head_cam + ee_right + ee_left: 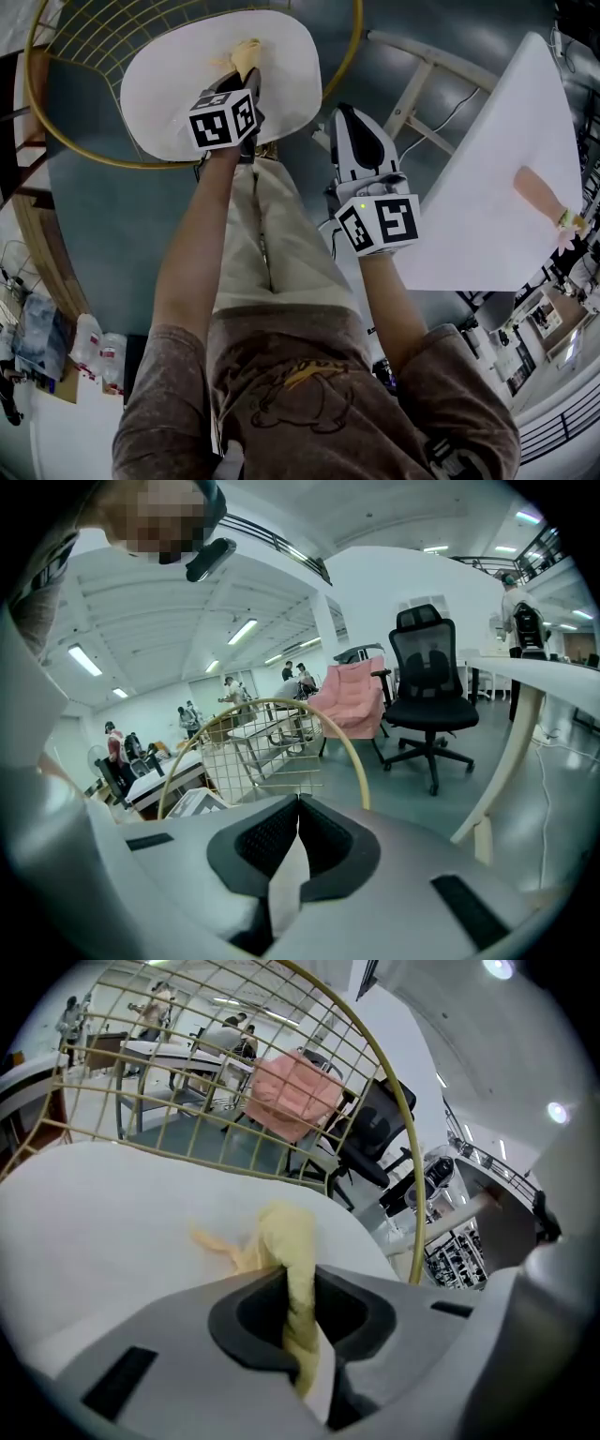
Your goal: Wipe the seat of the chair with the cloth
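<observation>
The left gripper (298,1290) is clenched on the yellow cloth (281,1241). In the left gripper view a twisted strand of the cloth passes between the two jaws, and the rest of it bunches just beyond the tips. The right gripper (298,825) has its jaws pressed together with nothing between them. In the head view it hangs to the right of the chair, above the floor and off the seat.

From the left jaws the cloth runs straight away, to the far side, so its long axis follows the line of the gripper, near to far. The free end lies on the white seat (173,80), a little right of the seat's middle and toward its far edge. It seems to touch the surface, though how hard it presses I cannot tell.

Most of the bare seat lies to the left and to the near side of the cloth — I judge that the coming strokes should go that way. The left hand is the one placed for this. The gold wire back (234,1072) stands close behind the far edge, so a far push has little room.
</observation>
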The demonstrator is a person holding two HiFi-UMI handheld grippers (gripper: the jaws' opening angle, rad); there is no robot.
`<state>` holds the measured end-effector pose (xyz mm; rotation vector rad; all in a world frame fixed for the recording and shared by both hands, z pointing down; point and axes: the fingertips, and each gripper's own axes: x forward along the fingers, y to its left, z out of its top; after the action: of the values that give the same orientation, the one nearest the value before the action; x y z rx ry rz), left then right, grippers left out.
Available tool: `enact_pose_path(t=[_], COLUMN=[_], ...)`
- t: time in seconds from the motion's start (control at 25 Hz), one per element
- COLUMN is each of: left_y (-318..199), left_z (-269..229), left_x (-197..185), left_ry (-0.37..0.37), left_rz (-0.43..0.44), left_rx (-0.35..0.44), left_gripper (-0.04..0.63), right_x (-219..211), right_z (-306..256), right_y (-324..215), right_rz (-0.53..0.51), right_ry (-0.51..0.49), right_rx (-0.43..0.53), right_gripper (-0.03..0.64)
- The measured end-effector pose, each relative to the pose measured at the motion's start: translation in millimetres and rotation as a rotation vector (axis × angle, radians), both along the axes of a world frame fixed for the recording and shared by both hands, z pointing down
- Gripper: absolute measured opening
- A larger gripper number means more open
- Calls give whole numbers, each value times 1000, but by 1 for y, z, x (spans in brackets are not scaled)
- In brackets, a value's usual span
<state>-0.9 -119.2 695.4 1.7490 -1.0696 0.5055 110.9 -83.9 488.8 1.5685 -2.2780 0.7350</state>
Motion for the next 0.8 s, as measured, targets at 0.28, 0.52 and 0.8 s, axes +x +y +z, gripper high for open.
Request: enact_pose_path(t=[0.28, 0.52, 0.8], left_y=[3, 5, 7], left_z=[-15, -28, -54], left_x=[49, 73, 100], left_ry=[126, 209, 302], left_rz=[69, 102, 132], left_rx=[-6, -13, 3], left_gripper=[57, 57, 57], right_x=[13, 22, 23], right_z=[-1, -5, -8], right_y=[7, 6, 6], right_rz=[34, 47, 37], right_ry=[5, 2, 4], right_rx=[-4, -2, -7], right_gripper=[26, 26, 26])
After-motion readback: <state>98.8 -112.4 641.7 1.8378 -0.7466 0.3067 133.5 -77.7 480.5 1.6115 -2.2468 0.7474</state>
